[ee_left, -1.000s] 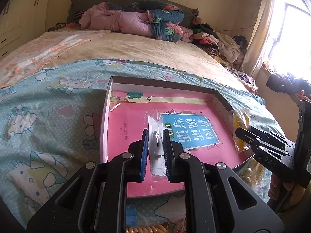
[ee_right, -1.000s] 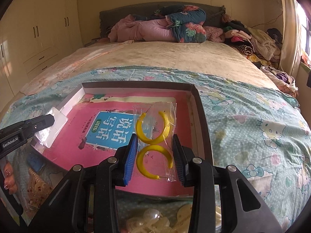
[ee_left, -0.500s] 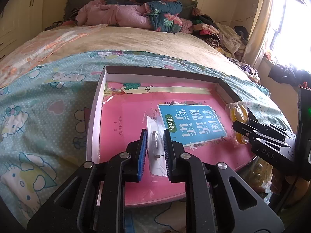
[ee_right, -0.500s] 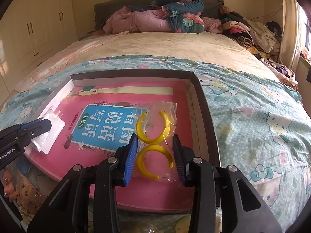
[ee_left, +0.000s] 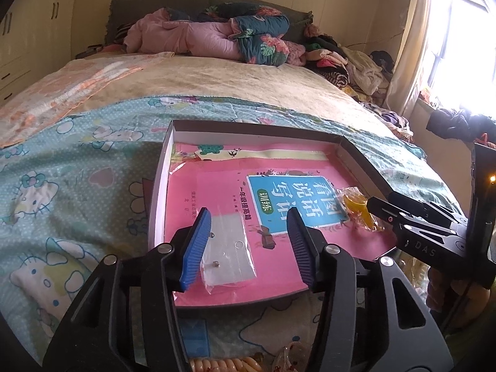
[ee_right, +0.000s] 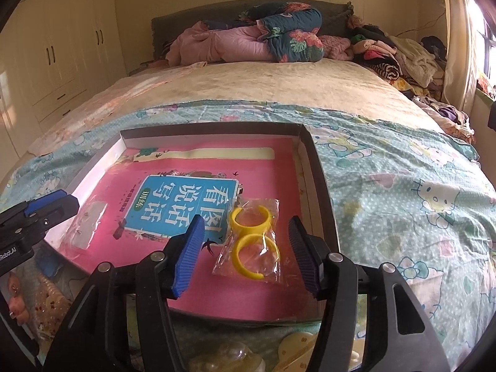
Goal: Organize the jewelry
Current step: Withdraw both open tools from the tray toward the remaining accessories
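Note:
A shallow cardboard box (ee_left: 159, 192) (ee_right: 317, 186) lies on the bed with a pink book (ee_left: 217, 192) (ee_right: 279, 167) inside. A clear bag of small stud earrings (ee_left: 228, 248) (ee_right: 88, 226) lies flat on the book's near left part. My left gripper (ee_left: 248, 245) (ee_right: 62, 203) is opening around it, and the bag's edge lies by the left pad, unpressed. A clear bag with two yellow hoop earrings (ee_right: 251, 241) (ee_left: 356, 204) lies on the book near the box's right wall. My right gripper (ee_right: 246, 248) (ee_left: 379, 204) is opening, pads clear of that bag.
Loose jewelry lies on the cartoon-print sheet before the box: a cream spiral band (ee_left: 223, 364), a beaded bag (ee_right: 49, 303) and pale round pieces (ee_right: 229, 356). Folded quilts (ee_right: 263, 40) sit at the headboard. Heaped clothes (ee_right: 403, 55) line the right side by the window.
Both grippers have opened and let go of their bags. The stud bag and the yellow hoop bag now lie flat on the book instead of standing pinched between the pads.

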Tool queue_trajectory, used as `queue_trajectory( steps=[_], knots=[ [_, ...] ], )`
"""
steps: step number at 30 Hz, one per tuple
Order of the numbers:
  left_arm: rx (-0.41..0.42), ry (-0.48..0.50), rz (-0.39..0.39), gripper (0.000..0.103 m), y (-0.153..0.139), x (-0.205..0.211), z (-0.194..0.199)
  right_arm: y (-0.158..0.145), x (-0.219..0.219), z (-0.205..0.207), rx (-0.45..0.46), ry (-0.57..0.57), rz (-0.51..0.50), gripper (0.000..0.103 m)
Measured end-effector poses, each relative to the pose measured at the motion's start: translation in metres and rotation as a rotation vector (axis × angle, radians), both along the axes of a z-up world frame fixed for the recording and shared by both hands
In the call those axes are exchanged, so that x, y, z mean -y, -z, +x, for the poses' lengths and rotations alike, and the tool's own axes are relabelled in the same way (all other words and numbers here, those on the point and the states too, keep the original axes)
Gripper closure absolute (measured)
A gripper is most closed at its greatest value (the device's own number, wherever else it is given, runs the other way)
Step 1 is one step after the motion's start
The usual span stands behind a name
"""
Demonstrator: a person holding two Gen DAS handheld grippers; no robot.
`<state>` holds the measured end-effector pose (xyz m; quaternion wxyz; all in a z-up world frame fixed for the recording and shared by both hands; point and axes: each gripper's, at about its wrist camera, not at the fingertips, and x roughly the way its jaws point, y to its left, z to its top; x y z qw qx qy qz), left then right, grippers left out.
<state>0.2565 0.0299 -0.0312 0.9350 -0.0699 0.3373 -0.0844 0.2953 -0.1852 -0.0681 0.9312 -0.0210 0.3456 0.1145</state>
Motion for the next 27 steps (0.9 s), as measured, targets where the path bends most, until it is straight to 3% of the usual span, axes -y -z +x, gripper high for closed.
queue_trajectory(
  steps=[9, 17, 27],
  knots=[
    [0.039, -0.009, -0.013, 0.043, -0.010, 0.000, -0.020, -0.016, 0.006, -0.030, 0.075, 0.010, 0.013, 0.029],
    [0.068, -0.026, -0.034, 0.021, -0.016, 0.000, -0.046, -0.028, 0.008, -0.062, 0.136, 0.009, -0.004, 0.021],
    [0.098, -0.049, -0.042, 0.017, -0.021, -0.012, -0.078, -0.037, 0.002, -0.110, 0.177, -0.040, -0.011, 0.018]
  ],
)
